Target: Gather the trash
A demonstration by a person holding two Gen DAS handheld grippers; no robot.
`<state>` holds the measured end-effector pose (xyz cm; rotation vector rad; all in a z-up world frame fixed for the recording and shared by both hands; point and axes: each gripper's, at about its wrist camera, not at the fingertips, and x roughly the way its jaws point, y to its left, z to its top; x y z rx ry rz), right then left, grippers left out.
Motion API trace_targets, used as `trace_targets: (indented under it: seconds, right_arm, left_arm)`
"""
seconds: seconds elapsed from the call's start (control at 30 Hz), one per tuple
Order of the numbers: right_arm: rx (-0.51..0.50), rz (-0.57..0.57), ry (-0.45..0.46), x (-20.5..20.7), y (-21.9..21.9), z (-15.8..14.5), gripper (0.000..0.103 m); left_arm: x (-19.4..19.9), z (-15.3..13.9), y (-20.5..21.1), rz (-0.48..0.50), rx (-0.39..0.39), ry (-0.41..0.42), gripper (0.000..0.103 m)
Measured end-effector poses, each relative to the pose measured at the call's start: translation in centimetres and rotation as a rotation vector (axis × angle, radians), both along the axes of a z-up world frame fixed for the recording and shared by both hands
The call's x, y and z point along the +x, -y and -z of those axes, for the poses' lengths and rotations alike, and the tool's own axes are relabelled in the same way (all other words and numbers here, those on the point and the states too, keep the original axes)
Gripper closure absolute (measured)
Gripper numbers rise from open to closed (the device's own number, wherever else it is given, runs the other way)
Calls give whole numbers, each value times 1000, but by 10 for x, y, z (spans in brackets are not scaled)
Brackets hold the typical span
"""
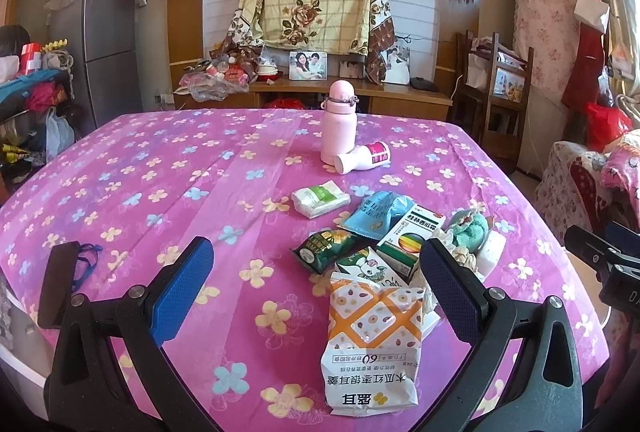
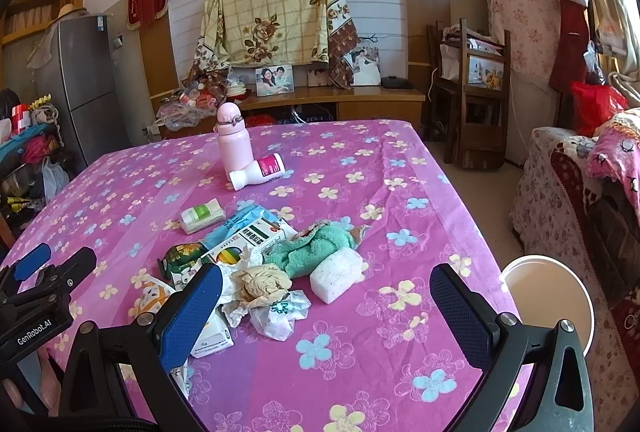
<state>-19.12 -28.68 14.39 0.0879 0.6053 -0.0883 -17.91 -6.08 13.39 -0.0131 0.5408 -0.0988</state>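
Note:
A pile of trash lies on the pink flowered tablecloth (image 1: 160, 168): an orange-and-white snack bag (image 1: 374, 336), a green packet (image 1: 324, 246), a blue packet (image 1: 374, 214), a medicine box (image 1: 412, 236), crumpled paper (image 2: 260, 282) and a white wrapper (image 2: 280, 312). A green cloth (image 2: 312, 252) and a white sponge block (image 2: 336, 274) lie beside them. My left gripper (image 1: 316, 284) is open, held just above the snack bag. My right gripper (image 2: 326, 306) is open and empty, with the crumpled paper near its left finger.
A pink flask (image 1: 338, 124) stands at the far middle with a white bottle (image 1: 362, 158) lying against it. A tissue pack (image 1: 320, 198) lies nearer. A white round bin (image 2: 548, 296) stands off the table's right edge. A sofa (image 2: 580, 192) is to the right.

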Motion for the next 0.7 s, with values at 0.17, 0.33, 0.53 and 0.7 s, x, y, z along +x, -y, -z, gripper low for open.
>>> trace_targets:
  seconds: [0.17,0.33,0.53,0.7]
  right_arm:
    - [-2,0,-14,2,1,2,0]
    - [-11,8,-41,6,5,8,0]
    - [34,-36,-95,14,12,26,0]
    - [89,-106,-151,28,9,44,13]
  left_arm:
    - [2,0,-3,0,-3,-8,1]
    - [3,3,-9,11,0,-25,1]
    - [3,16,-17,98,-5,-94,1]
    - [7,43,-18,178,-14,-213,1]
